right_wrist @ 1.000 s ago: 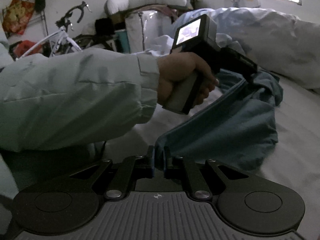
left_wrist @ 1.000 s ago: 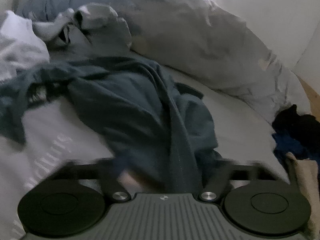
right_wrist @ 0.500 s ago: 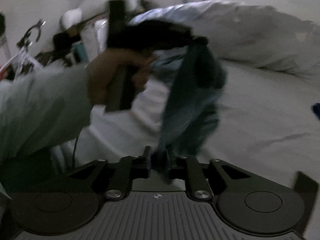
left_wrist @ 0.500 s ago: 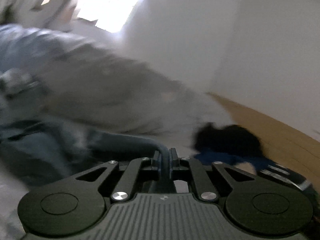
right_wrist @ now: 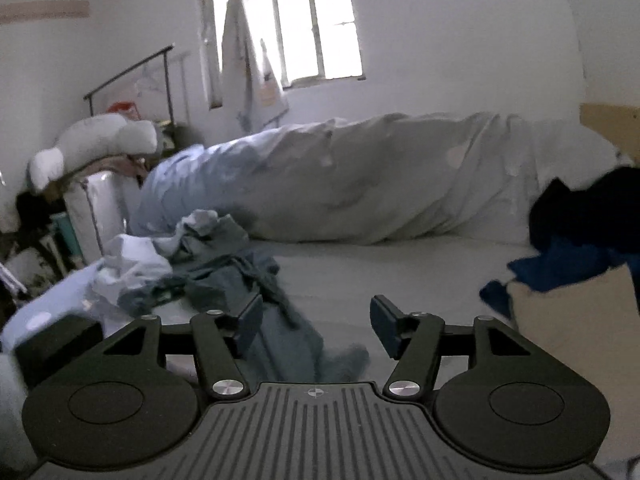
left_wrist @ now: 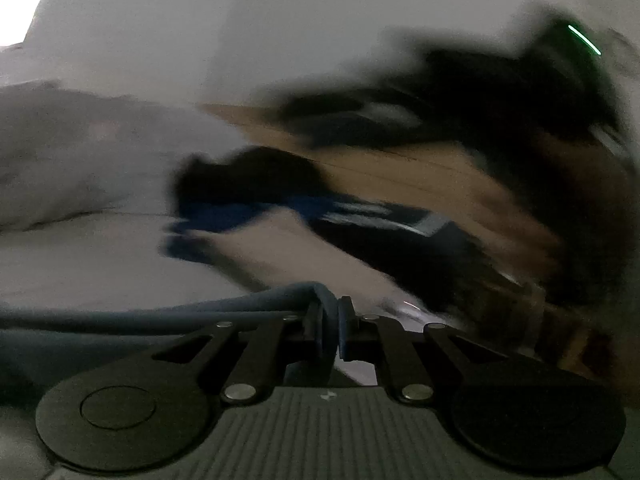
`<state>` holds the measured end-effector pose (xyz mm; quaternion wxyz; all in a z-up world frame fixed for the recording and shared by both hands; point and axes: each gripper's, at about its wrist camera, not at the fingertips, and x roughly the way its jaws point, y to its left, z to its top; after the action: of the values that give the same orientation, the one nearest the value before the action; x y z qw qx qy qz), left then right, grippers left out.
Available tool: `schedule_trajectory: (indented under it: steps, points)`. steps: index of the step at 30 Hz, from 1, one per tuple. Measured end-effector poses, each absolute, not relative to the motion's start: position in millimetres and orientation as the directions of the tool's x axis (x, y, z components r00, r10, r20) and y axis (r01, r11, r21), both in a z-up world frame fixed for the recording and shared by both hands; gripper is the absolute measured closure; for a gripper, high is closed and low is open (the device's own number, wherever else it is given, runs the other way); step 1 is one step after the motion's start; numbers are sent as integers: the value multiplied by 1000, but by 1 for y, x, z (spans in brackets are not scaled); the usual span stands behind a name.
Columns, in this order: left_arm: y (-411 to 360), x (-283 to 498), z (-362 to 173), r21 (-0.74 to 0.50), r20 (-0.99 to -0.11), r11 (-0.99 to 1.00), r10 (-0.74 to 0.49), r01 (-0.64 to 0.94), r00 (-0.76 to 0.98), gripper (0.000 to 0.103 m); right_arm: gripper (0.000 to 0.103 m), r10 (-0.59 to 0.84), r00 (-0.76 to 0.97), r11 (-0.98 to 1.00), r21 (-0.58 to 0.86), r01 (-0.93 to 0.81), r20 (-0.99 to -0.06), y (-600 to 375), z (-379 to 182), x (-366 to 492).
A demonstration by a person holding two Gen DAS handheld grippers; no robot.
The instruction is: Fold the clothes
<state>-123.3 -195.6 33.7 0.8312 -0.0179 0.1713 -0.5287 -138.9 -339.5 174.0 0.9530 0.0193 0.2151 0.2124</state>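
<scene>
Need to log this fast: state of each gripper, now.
Left gripper: shut on the blue-grey garment.
Right gripper: jaws opening, gripping nothing.

Bedroom: bed (right_wrist: 400, 280), rumpled duvet (right_wrist: 360, 184)

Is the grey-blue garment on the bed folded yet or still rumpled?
Still rumpled: the grey-blue garment lies bunched in loose creases on the white bed sheet, one edge pinched in the shut left gripper.

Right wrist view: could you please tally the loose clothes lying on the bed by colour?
slate-blue garment: 1
grey garment: 1
white garment: 1
black garment: 1
bright blue garment: 1
beige garment: 1
Total: 6, though the heaps blur together.
</scene>
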Motion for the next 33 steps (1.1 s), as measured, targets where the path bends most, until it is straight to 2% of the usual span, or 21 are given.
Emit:
schedule_trajectory:
  steps: [4,7,8,10,13,15,17,18,19,21,27,30,33]
  points:
    - [-207,-144,29,-259,-309,210,-943,943,125,94,39,437,785,892,104,-439,-439,-318,169,-115]
    - [-206,-150,19,-337,-380,47,-920,940,-90,94,39,467,749,872,107,-477,-470,-302,160,-88]
    - [-205,-151,15,-353,-412,19,-901,936,-137,86,39,478,734,865,109,-491,-482,-295,157,-79]
    - [-199,-152,5,-395,-464,-16,-860,918,-215,84,38,493,704,850,109,-516,-511,-277,148,-62]
    - [-183,-141,-1,-433,-473,-14,-847,901,-241,83,34,506,664,832,108,-544,-551,-250,132,-35]
    - [-170,-134,0,-442,-463,7,-858,897,-222,78,32,503,646,828,105,-552,-574,-232,119,-16]
    - [-153,-125,3,-447,-450,43,-874,893,-183,63,32,499,633,828,111,-549,-592,-218,109,1]
    - [-142,-119,4,-450,-445,79,-883,889,-147,47,32,500,627,828,118,-548,-597,-210,104,10]
    - [-132,-112,6,-452,-443,116,-890,885,-109,25,32,501,624,827,120,-549,-599,-203,101,15]
    - [-112,-103,10,-444,-445,211,-895,871,-10,0,32,508,618,820,117,-560,-601,-189,96,26]
    - [-34,-69,12,-458,-423,470,-862,754,280,0,29,505,634,805,55,-591,-585,-145,94,47]
    - [3,-58,14,-430,-427,620,-780,657,457,0,28,492,634,792,4,-611,-597,-119,87,55]
    - [42,-50,17,-448,-382,706,-706,548,596,0,28,482,631,772,-45,-634,-608,-93,78,59]
